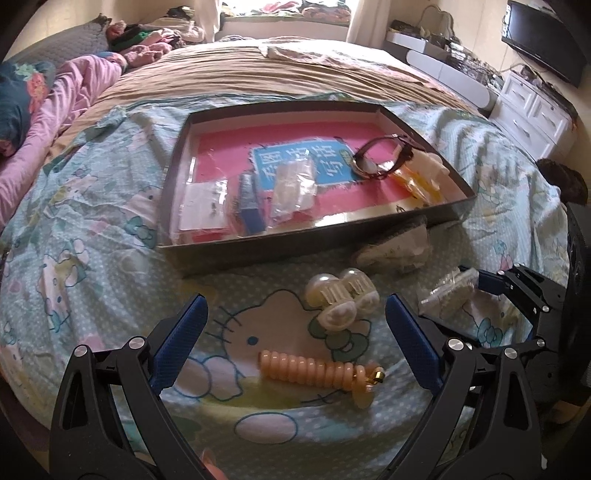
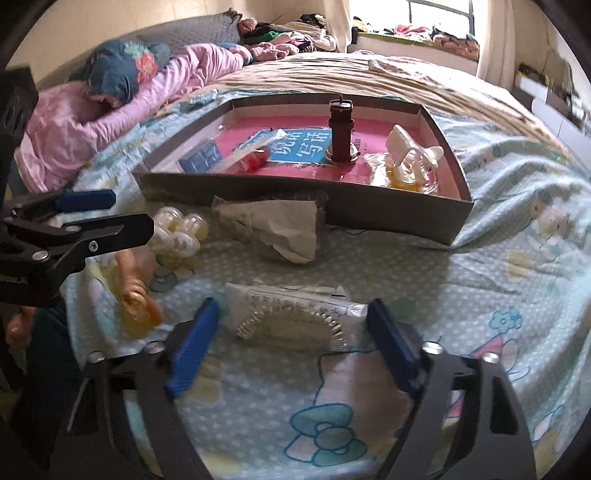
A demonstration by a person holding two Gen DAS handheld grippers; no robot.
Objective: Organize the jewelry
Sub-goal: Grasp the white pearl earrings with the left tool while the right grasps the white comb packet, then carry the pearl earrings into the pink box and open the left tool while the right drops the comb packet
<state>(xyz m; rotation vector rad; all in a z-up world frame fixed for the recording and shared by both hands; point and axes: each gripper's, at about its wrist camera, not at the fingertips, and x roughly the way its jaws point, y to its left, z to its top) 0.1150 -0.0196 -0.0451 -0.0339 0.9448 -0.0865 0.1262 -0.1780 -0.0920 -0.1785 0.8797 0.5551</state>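
On the bedsheet (image 1: 92,258), left claw (image 1: 295,332) and right claw (image 2: 291,339) hover spread.

Daylight pours in from the overexposed window (image 2: 439,14) at the far end of the room, so I get soft, low-contrast views with faint shadows. Glare washes over the clear plastic packets (image 1: 293,192) in the shallow grey cardboard box (image 1: 236,254). Both fisheye views bend the pastel cartoon-print bedsheet (image 1: 92,221) and darken at the corners. My right view smears with motion blur at the blue-padded right gripper (image 2: 291,347).
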